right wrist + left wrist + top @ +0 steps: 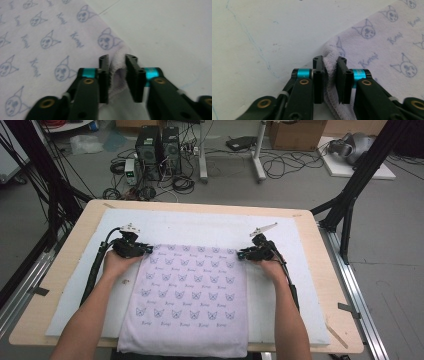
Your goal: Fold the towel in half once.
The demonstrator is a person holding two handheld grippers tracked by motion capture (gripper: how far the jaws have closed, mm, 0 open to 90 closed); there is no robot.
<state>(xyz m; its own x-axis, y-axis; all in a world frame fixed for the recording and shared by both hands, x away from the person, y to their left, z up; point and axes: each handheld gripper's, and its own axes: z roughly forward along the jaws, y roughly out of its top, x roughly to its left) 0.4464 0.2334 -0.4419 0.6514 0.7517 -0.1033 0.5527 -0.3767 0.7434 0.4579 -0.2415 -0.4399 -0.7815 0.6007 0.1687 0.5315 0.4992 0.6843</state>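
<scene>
Two-handed grasp of a printed towel, which lies flat on the white mat covering the wooden table, its near edge hanging just over the table's front and its far edge toward the middle of the mat. The left gripper pinches the far left corner, and the right gripper pinches the far right corner. In the left gripper view the jaws of the left gripper press on a bunched fold of terry cloth; in the right gripper view the right gripper likewise clamps a puckered corner. The towel is judged light, soft and wholly limp: it will sag between the two holds and drape or fold wherever it is unsupported. Its looped pile should resist slipping, and nothing about it is fragile. Corners are the sensible holds, since they keep an edge taut between the hands; a shallow bite on the hem alone could pull free under tension.
</scene>
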